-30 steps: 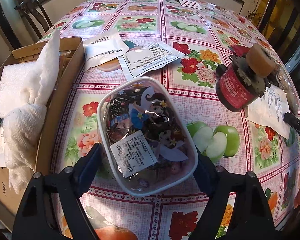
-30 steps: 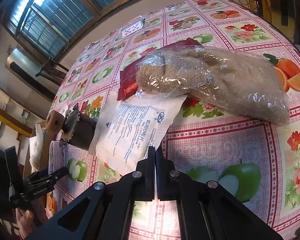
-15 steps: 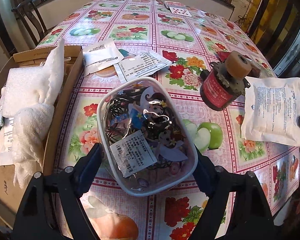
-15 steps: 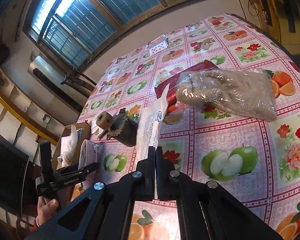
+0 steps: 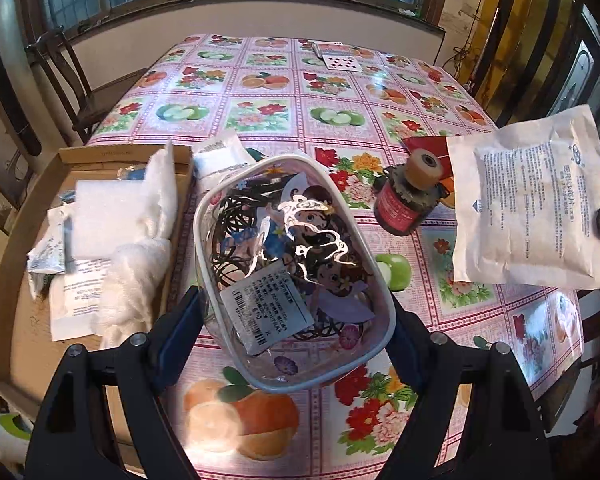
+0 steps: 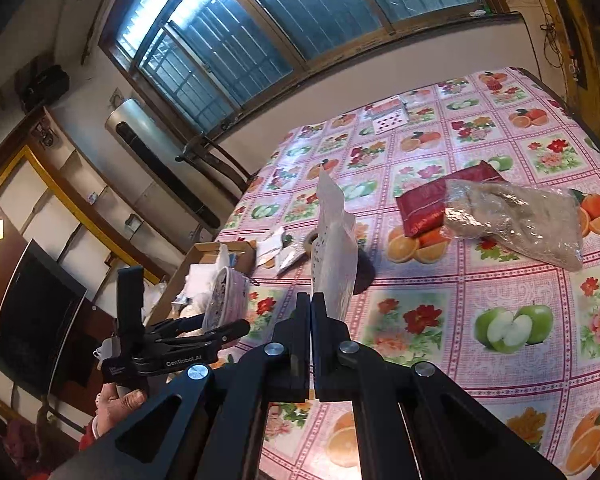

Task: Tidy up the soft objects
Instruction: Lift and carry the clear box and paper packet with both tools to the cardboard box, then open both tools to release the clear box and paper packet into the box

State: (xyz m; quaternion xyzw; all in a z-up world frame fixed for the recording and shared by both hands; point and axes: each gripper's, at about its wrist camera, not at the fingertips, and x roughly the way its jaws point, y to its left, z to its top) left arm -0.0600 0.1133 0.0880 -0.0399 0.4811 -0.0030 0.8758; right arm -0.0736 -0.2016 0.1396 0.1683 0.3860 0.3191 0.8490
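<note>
Gripping: left gripper (image 5: 296, 312) round glossy clear pouch (image 5: 288, 264); right gripper (image 6: 311, 304) seemingly pinching crinkly white packet (image 6: 334, 256).

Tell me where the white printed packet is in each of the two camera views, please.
Left wrist view: the white packet hangs in the air at the right edge, pinched by the right gripper.
Right wrist view: it stands edge-on at centre, above the shut right gripper.
Shared landmark: the playing card at the table's far end.
</note>
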